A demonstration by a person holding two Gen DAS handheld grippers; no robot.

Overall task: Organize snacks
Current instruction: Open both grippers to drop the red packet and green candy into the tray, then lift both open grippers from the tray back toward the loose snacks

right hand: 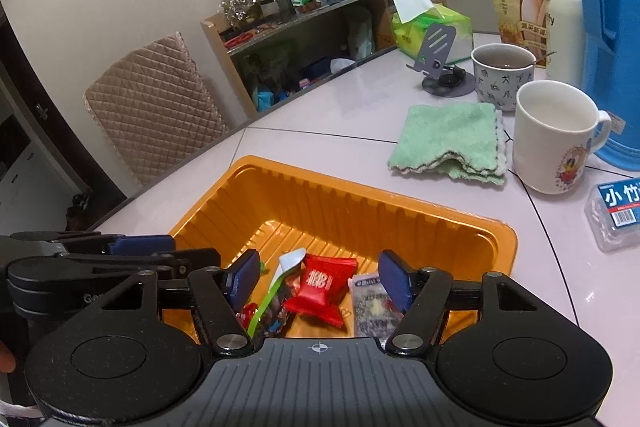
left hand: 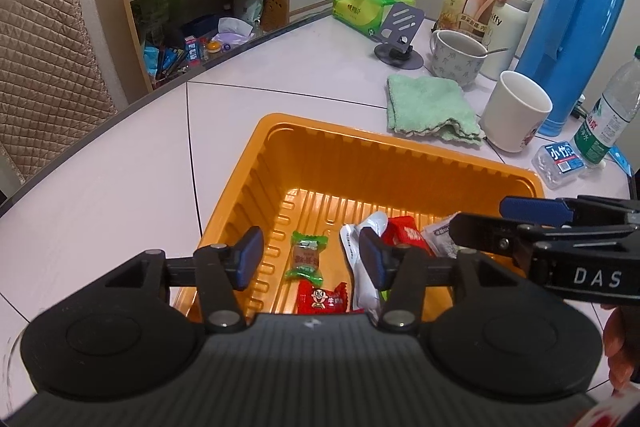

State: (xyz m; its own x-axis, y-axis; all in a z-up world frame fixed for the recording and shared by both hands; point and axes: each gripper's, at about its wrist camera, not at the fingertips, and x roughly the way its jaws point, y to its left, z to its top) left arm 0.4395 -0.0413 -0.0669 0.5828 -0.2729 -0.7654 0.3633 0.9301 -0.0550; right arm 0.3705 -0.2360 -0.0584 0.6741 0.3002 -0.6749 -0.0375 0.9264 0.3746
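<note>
An orange plastic tray [left hand: 320, 151] sits on the white table and holds several wrapped snacks. My left gripper [left hand: 312, 259] hangs open over the tray's near end. A green-wrapped candy [left hand: 306, 259] and a red candy [left hand: 322, 299] lie on the tray floor beneath its gap, untouched by the pads. A white packet [left hand: 362, 267] lies by its right finger. My right gripper [right hand: 320, 279] is open above a red packet [right hand: 322, 287] that rests in the tray [right hand: 360, 195], with a silver packet [right hand: 372, 307] by its right finger. Each gripper shows in the other's view: right gripper [left hand: 480, 215], left gripper [right hand: 192, 247].
Behind the tray lie a folded green cloth [left hand: 432, 107], a white mug [left hand: 516, 111], a patterned mug with a spoon [left hand: 458, 55] and a phone stand [left hand: 400, 27]. A blue thermos [left hand: 580, 27], water bottle [left hand: 608, 115] and small plastic box [left hand: 560, 163] crowd the right. A quilted chair [left hand: 44, 67] stands left.
</note>
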